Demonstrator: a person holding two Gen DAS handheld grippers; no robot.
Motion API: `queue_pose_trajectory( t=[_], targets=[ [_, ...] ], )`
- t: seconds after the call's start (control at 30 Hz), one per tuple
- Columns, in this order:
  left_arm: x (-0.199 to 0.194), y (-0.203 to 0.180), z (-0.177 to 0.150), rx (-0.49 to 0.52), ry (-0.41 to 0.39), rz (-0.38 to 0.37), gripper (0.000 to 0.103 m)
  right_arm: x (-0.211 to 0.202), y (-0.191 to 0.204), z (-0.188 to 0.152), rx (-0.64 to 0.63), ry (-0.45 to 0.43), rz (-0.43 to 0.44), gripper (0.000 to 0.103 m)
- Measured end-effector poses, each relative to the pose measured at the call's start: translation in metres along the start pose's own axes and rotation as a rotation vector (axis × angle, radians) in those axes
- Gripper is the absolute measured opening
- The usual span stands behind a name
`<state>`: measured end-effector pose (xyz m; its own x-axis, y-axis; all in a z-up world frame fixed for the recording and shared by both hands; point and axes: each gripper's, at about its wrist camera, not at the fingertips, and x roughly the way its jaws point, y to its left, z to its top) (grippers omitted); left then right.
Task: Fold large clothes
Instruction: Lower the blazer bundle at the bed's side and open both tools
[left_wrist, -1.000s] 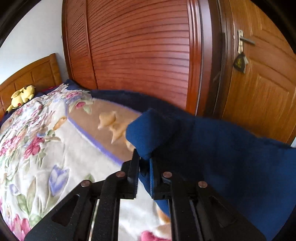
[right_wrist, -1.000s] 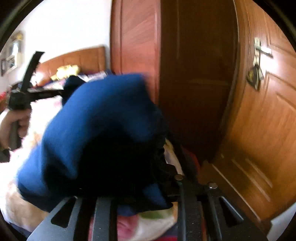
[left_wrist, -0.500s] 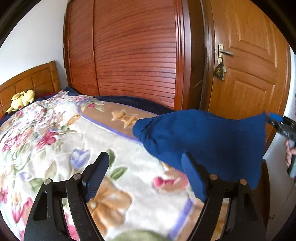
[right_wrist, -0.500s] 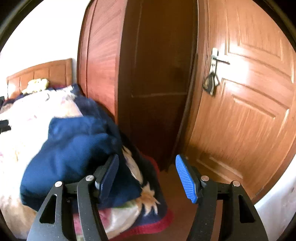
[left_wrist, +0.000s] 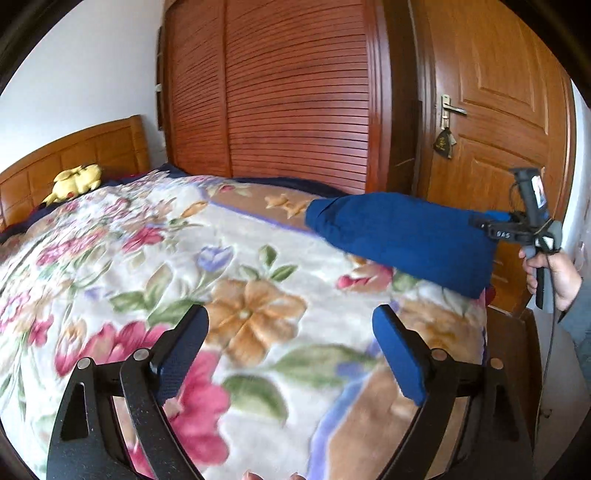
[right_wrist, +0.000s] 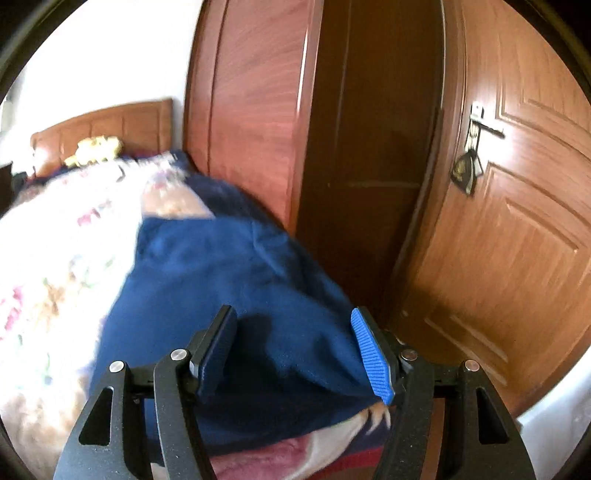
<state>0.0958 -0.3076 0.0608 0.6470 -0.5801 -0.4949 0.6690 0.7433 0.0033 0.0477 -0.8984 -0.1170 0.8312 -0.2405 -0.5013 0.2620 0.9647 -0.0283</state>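
A dark blue garment (left_wrist: 399, 229) lies folded in a thick bundle on the floral blanket (left_wrist: 240, 310), near the bed's far right corner. My left gripper (left_wrist: 288, 317) has backed well away from it over the blanket; its jaws are opening wide and hold nothing. In the right wrist view the garment (right_wrist: 221, 266) lies just past my right gripper (right_wrist: 293, 317), which is open, the cloth showing behind the gap and the pads not pressing on it. A hand (left_wrist: 554, 273) holds that gripper at the garment's right end.
A yellow plush toy (left_wrist: 75, 181) rests by the wooden headboard (left_wrist: 92, 147). A slatted wardrobe (left_wrist: 295, 92) stands along the bed's far side. A wooden door (left_wrist: 498, 110) with a handle and a hanging tag is to the right. The bed's edge drops off just beyond the garment.
Both grippers let go of the blue garment and opened. The left one pulled back across the bed. The garment dropped from a lifted bunch into a folded bundle on the blanket.
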Motion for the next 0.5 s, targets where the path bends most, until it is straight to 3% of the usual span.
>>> queue_pose_trajectory(
  t=[0.13,0.23,0.33,0.5],
  targets=[
    [-0.022,0.014,-0.018,0.002,-0.015,0.048,0.091,0.024,-0.023,-0.01,0.096,0.078,0.06,0.067],
    [-0.038,0.025,-0.032,-0.012,-0.029,0.087,0.091,0.014,-0.024,-0.005,0.109,0.06,0.037,0.067],
    [-0.051,0.035,-0.047,-0.03,-0.036,0.135,0.091,-0.003,0.0,0.005,0.077,0.026,-0.068,0.067],
    [-0.072,0.052,-0.071,-0.079,-0.054,0.2,0.091,-0.058,0.052,0.024,0.015,-0.08,-0.043,0.067]
  ],
)
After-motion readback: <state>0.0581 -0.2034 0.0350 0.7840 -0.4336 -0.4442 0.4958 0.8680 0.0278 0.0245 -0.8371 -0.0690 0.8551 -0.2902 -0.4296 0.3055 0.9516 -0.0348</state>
